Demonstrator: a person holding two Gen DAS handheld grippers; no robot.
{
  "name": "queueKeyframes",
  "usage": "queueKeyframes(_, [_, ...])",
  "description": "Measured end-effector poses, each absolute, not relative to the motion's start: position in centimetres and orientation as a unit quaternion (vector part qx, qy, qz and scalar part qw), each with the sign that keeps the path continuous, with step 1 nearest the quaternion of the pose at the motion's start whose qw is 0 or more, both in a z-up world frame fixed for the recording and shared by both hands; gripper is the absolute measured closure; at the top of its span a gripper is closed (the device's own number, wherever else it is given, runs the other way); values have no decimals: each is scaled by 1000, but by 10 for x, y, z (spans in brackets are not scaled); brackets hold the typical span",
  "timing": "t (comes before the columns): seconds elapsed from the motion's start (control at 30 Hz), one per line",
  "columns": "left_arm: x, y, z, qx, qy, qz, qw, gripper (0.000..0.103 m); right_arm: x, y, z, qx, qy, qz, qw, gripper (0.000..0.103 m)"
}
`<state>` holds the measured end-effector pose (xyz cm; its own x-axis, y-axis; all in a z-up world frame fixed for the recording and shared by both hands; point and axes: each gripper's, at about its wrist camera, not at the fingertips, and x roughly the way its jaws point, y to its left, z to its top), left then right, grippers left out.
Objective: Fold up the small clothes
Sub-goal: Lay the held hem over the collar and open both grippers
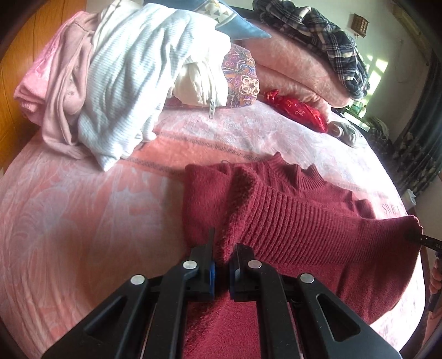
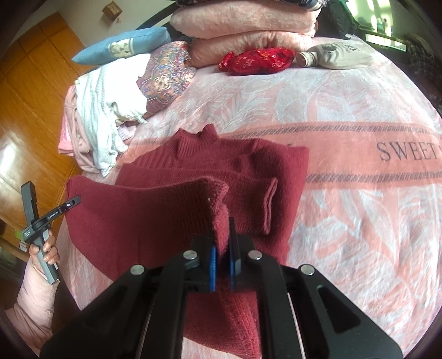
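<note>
Closest to each camera, a black tool is clamped on the hem of a dark red knitted sweater [image 1: 290, 210]. The left tool [image 1: 223, 258] pinches a bunched fold of the ribbed edge between its blue pads, and the right tool [image 2: 223, 248] pinches the other corner of the same edge in the same way. Between the two grips the hem hangs stretched and lifted off the bed, while the rest of the sweater lies flat on the pink patterned blanket [image 2: 345, 179], neck pointing away, with one sleeve folded across the body.

At the left edge of the right wrist view, a hand [image 2: 45, 248] in a pale pink sleeve holds the handle of the left tool.

Beyond the sweater, to its left, a heap of clothes [image 1: 110, 82] sits on the bed: a white ribbed garment on top of pale pink ones. Just behind it lie a paisley cushion [image 2: 165, 74] and a blue pillow [image 2: 121, 47]. Further back, a red embroidered pouch [image 2: 257, 60] rests against a stack of folded pink blankets [image 2: 243, 24], with a plaid garment [image 1: 326, 36] on top. Wooden wardrobe doors [image 2: 33, 91] stand at the far left.
</note>
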<state>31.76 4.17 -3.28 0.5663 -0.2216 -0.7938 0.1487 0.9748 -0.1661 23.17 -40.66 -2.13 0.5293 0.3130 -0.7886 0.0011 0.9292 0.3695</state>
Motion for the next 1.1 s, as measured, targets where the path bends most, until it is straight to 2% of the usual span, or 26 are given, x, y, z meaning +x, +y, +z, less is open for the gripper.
queueKeyframes(0.73, [391,18,-7,-14,419,-73,905,96,309,-425,7,157,462,50,871,98])
queueKeyframes(1.1, [429,1,-25,11,431,-58,900,96,348,-429,-10,153,478,24,865,98])
